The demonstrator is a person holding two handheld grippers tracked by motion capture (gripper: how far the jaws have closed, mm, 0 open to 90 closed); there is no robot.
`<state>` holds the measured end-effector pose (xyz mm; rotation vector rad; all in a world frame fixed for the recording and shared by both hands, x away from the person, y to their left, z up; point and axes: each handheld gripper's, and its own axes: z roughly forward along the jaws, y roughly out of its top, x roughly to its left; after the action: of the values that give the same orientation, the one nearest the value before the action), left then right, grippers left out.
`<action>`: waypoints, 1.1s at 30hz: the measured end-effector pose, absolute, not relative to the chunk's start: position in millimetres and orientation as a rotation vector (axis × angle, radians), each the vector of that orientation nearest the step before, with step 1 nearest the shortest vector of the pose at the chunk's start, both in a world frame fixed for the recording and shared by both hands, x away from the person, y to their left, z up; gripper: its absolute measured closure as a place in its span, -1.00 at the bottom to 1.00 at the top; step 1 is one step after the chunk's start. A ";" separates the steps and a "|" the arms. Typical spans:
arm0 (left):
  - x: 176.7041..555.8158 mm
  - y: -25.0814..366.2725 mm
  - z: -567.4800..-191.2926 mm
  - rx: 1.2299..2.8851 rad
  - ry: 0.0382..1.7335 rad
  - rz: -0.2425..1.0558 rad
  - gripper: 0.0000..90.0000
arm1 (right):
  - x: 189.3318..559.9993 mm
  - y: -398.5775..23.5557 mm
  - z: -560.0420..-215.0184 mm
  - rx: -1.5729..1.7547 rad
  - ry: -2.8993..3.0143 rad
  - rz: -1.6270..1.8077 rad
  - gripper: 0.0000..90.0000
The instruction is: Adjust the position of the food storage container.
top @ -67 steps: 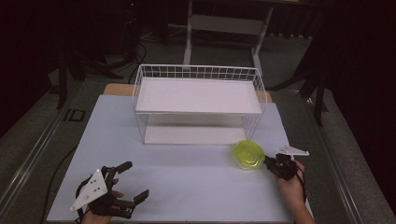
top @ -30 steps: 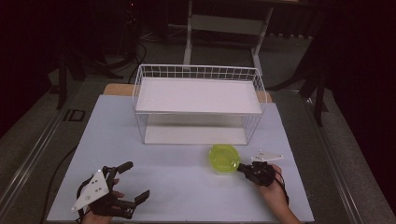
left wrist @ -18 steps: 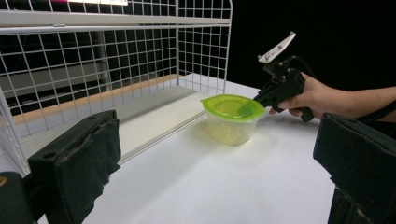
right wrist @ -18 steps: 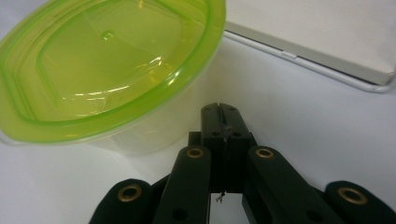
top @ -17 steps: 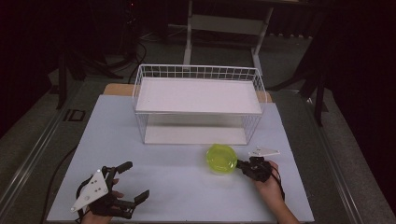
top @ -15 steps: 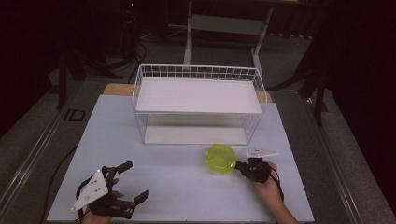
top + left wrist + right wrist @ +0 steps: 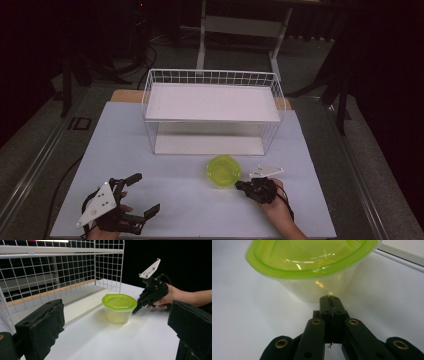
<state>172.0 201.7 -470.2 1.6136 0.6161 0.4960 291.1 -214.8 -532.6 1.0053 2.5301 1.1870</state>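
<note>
there, on the white desk [image 7: 150,150], a lidded green container [image 7: 223,170] stood just in front of the white wire rack [image 7: 212,102], toward its right end. the right tool [image 7: 239,185] lay low behind the container, its two jaws pressed flat together with nothing between them, and their joined tip met the container's clear side wall just under the green lid rim, as the right gripper view [image 7: 329,298] showed. from the left gripper view the same tool [image 7: 135,311] reached the container [image 7: 119,307] from the right, a hand [image 7: 166,296] gripping it. the left tool [image 7: 145,195] rested near the desk's front left corner, well apart from the container, its padded jaws spread wide and holding nothing.
</note>
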 end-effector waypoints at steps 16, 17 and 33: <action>172.7 203.0 -470.9 1.615 0.625 0.495 -0.97 | 345.7 -211.0 -534.3 1.115 2.464 1.166 1.00; 172.6 202.9 -470.8 1.614 0.624 0.495 -0.97 | 344.2 -210.0 -534.5 1.110 2.471 1.179 1.00; 173.6 199.7 -471.1 1.622 0.612 0.484 -0.97 | 296.7 -189.9 -532.6 1.024 2.562 1.234 1.00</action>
<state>173.6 199.7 -471.1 1.6224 0.6120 0.4839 296.7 -189.9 -532.6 1.0242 2.5622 1.2337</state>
